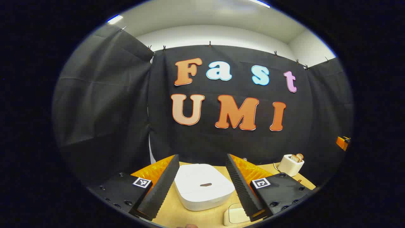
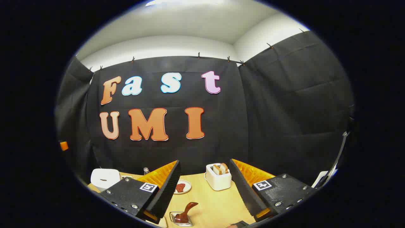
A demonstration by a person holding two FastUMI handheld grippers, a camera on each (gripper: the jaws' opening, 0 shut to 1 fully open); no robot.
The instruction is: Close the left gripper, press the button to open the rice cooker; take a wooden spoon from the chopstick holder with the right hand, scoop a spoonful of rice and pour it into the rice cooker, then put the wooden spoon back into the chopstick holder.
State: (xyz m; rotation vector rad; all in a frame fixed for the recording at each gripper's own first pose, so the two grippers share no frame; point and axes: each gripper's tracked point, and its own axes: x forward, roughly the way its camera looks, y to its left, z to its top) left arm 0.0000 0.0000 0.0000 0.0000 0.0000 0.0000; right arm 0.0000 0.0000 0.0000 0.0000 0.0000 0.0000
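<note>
On the pale wooden table [image 1: 202,217], the rice cooker [image 1: 204,186] sits as a smooth white box with rounded corners, lid down, a small dark oval slot on top. It lies between the spread, ridged fingers of the left gripper [image 1: 202,186], which grips nothing. The right gripper [image 2: 207,190] is likewise spread and empty. Below it a glossy brown wooden spoon [image 2: 186,212] rests in a small shiny square holder [image 2: 182,220]. Beyond stand a boxy white toaster [image 2: 218,180] with bread slices and a round plate [image 2: 182,186].

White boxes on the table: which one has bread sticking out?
The toaster, standing between the right tongs. The rice cooker is flat on top, its lid shut.
</note>
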